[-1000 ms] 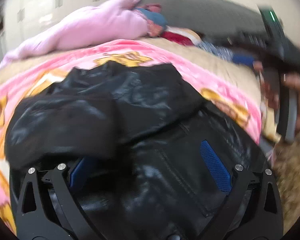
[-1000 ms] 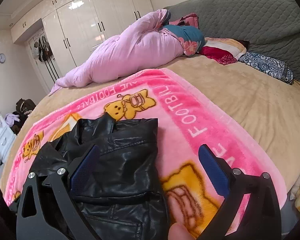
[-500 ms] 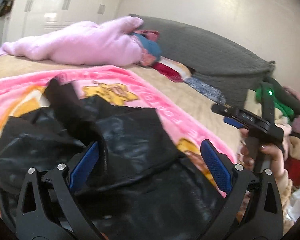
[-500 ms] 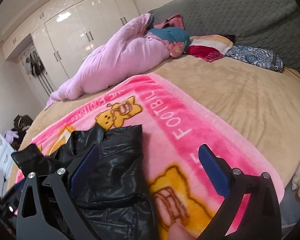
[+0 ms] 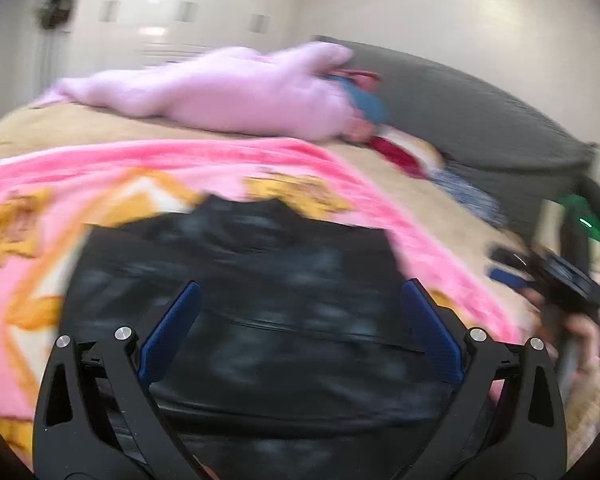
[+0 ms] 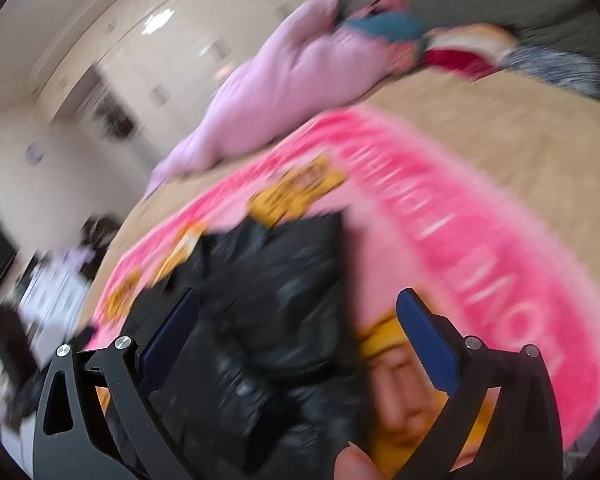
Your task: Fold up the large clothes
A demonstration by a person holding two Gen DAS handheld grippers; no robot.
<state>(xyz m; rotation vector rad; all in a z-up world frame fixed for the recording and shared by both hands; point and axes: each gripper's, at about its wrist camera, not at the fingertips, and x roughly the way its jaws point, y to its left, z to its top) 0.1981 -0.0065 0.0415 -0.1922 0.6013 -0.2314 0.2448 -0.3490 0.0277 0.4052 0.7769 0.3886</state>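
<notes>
My left claw [image 5: 296,320] hangs spread wide over the black leather jacket [image 5: 236,280], pinching nothing. Left wrist view, blurred: jacket lies bunched in a rough rectangle on the pink blanket [image 5: 60,168], near the bed's front edge. My right claw [image 5: 540,276] shows off to the right, clear of the cloth.

Right wrist view, also blurred: right claw [image 6: 298,328] spread too, empty, tilted above the jacket's [image 6: 268,280] right edge where it meets blanket [image 6: 460,240]. Pink quilt [image 6: 284,80] heaped behind.

Judgement: between folds. Next move calls for both claws dropping to an edge and pinching it.
</notes>
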